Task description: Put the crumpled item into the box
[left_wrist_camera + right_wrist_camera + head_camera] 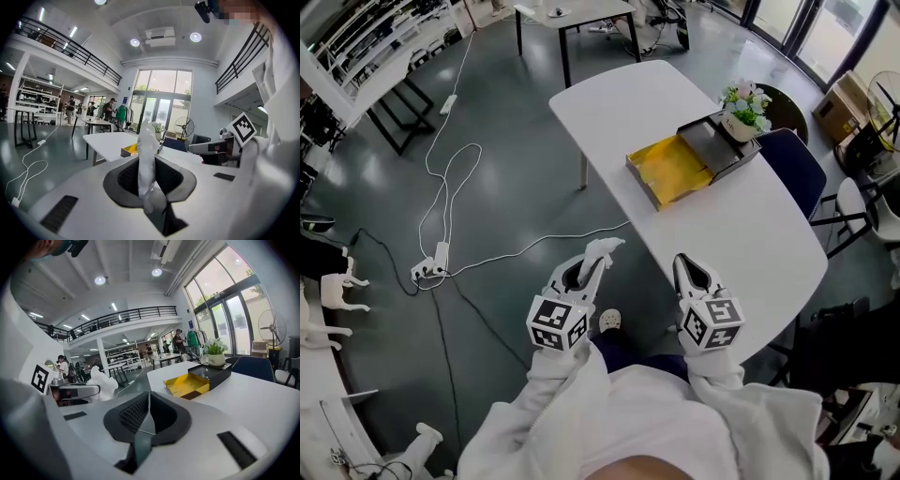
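Note:
My left gripper [600, 258] is shut on a crumpled white item [606, 248], which sticks up between its jaws [146, 159] in the left gripper view and shows as a white lump [102, 383] in the right gripper view. It hangs over the floor just off the near edge of the white table [750, 234]. My right gripper [682, 265] is shut with nothing in it, at the table's near edge. The open box [670, 169], yellow inside, lies farther along the table; in the right gripper view the box [187, 384] is ahead and right. Its black lid [720, 142] sits beside it.
A potted plant [744, 108] stands on the black lid. A dark blue chair [797, 164] is at the table's right. White cables and a power strip [431, 267] run over the floor at left. Another table [577, 19] stands beyond.

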`<state>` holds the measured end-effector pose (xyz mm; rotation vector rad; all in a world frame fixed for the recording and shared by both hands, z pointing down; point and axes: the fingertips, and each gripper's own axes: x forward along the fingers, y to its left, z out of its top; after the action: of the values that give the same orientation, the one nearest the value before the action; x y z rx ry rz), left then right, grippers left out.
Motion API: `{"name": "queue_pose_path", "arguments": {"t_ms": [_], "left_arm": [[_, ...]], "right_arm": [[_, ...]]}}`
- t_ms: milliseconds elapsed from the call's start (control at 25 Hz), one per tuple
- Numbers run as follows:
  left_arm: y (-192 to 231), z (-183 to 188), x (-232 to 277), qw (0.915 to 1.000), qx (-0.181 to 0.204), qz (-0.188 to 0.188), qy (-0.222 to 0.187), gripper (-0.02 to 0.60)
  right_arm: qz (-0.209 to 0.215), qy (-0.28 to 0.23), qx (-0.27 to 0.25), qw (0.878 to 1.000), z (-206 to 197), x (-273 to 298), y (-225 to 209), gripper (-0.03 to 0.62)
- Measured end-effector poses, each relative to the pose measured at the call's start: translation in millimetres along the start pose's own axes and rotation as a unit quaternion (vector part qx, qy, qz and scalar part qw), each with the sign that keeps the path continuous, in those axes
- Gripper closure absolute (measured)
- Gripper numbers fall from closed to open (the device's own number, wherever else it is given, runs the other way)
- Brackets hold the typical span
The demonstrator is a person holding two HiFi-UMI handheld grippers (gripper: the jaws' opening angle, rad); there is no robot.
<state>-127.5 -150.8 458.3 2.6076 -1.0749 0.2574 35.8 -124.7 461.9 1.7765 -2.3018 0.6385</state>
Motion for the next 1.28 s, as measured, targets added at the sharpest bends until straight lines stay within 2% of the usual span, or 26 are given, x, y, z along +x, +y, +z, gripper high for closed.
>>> {"name": "queue_pose_path", "arguments": {"t_ms": [360, 880, 1280], "left_arm": [[36, 8, 18, 0.9996, 0.012, -0.023, 0.008, 0.52], [36, -4, 29, 0.9984, 0.014, -0.043, 0.033, 0.52], [45, 16, 84, 0.9958, 0.031, -0.066, 0.056, 0.52]], "right_arm": [[-0.021, -0.009, 0.009, 1.0, 8, 34, 5, 0.557], [-0.039, -0.01, 0.032, 0.999, 6, 44, -13, 0.557], [-0.063, -0.005, 0.053, 0.997, 25, 66, -53, 0.557]]}}
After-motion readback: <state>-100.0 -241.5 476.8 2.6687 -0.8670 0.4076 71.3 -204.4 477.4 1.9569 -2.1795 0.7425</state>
